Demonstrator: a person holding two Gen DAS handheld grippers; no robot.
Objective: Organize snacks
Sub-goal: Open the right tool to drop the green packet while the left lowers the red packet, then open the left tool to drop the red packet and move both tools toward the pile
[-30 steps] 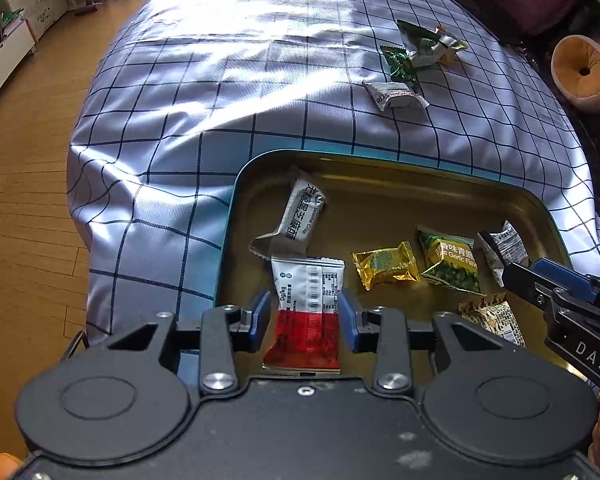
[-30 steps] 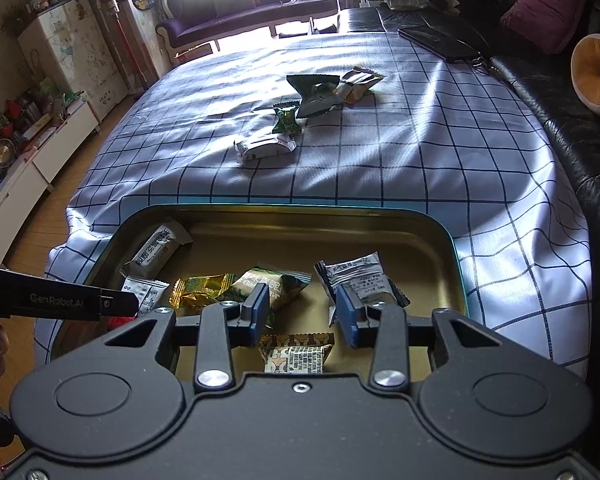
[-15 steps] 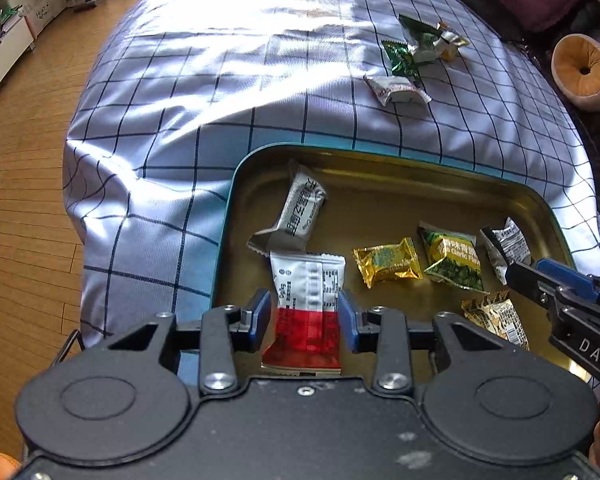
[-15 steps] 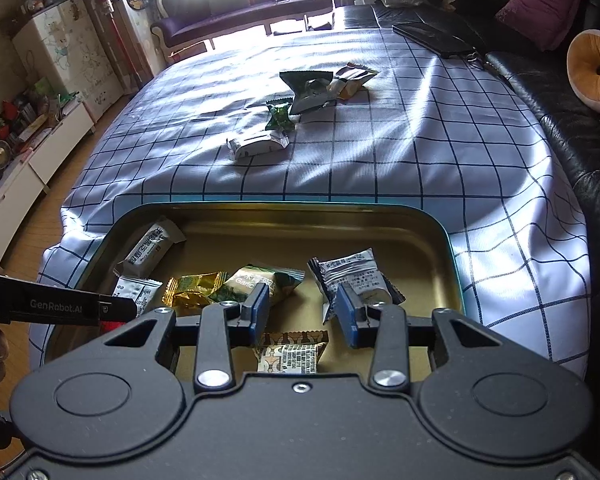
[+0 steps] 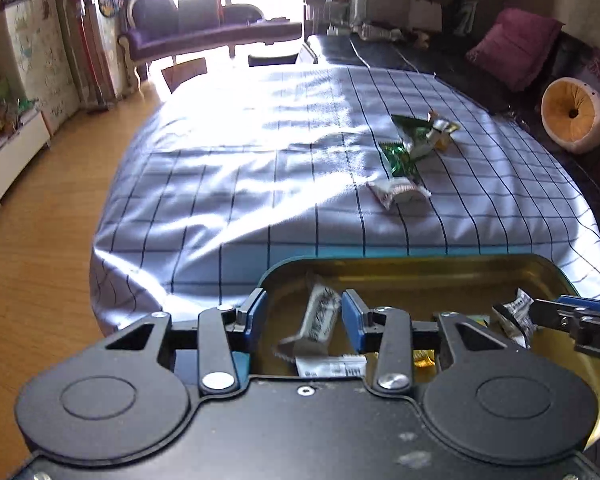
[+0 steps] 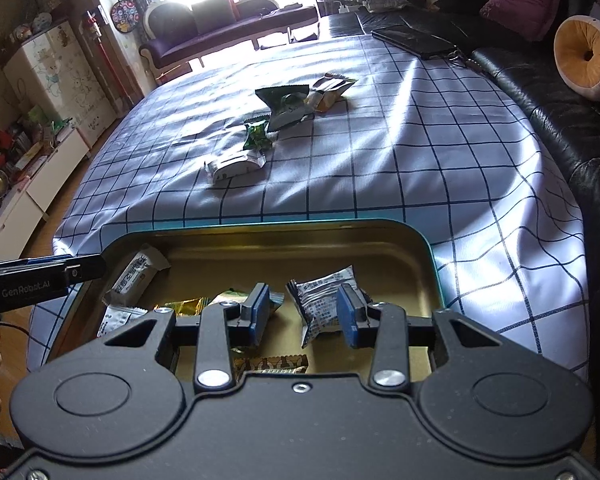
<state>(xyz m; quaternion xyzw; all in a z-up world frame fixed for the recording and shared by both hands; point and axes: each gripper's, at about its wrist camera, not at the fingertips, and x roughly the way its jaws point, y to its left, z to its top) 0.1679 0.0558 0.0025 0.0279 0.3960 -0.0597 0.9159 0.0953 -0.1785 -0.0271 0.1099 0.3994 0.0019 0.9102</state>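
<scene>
Reaching past the tin tray (image 6: 428, 252) for the loose packets looks like the step in hand, and it goes best one packet at a time, starting with the white packet (image 6: 236, 166), which lies nearest the tray's far rim. Coming down with the jaws across its narrow width should keep the foil from sliding on the checked cloth (image 6: 380, 152). Both tools are free: the left gripper (image 5: 302, 320) and the right gripper (image 6: 302, 312) hover over the tray, jaws parted, holding nothing. Beyond the tray's far rim I count four packets on the cloth. Inside the tray at least six show, some partly hidden behind the gripper bodies.
</scene>
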